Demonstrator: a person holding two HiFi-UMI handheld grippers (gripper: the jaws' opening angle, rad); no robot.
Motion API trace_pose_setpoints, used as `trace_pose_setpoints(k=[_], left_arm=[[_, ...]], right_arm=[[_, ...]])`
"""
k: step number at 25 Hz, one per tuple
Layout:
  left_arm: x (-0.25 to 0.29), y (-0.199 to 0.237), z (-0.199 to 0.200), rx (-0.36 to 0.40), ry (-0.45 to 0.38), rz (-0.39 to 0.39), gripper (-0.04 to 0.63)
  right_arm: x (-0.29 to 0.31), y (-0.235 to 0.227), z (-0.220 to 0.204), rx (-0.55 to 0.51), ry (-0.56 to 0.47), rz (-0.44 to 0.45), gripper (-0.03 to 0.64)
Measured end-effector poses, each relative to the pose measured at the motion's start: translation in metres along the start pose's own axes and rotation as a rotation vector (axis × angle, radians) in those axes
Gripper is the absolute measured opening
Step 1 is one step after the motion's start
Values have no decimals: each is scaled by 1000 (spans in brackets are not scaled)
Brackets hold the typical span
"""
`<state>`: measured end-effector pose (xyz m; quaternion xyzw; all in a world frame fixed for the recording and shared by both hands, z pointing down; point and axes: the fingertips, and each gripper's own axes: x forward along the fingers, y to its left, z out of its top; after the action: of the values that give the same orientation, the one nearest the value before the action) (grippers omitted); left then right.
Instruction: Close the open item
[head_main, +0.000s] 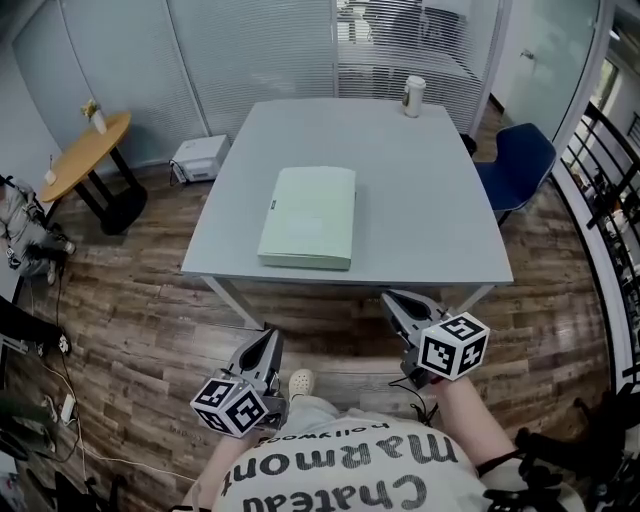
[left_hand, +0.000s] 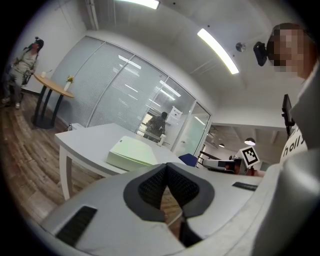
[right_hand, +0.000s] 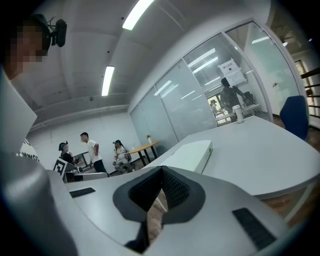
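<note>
A flat pale green box (head_main: 308, 216) lies on the grey table (head_main: 430, 200), a little left of centre, and its lid looks down flat. It also shows in the left gripper view as the green box (left_hand: 131, 152) and in the right gripper view as the same box (right_hand: 190, 156). My left gripper (head_main: 268, 336) hangs below the table's near edge, close to my body, jaws shut on nothing. My right gripper (head_main: 391, 298) is just under the near edge at the right, also shut and empty. Both stand well short of the box.
A white cup (head_main: 414, 96) stands at the table's far edge. A blue chair (head_main: 520, 165) is at the right side. A round wooden table (head_main: 85, 155) and a white device (head_main: 200, 157) are on the floor at the left. Several people (right_hand: 90, 150) stand far off.
</note>
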<state>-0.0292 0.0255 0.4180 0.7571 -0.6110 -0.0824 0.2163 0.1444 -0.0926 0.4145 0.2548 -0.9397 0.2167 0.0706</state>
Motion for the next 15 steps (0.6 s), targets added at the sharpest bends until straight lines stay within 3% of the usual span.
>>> trace_pose_setpoints(k=[15], left_arm=[[-3,0,-1,-5,-6,5,-5]], right_arm=[[2,4,-9,2,25,4,-3]])
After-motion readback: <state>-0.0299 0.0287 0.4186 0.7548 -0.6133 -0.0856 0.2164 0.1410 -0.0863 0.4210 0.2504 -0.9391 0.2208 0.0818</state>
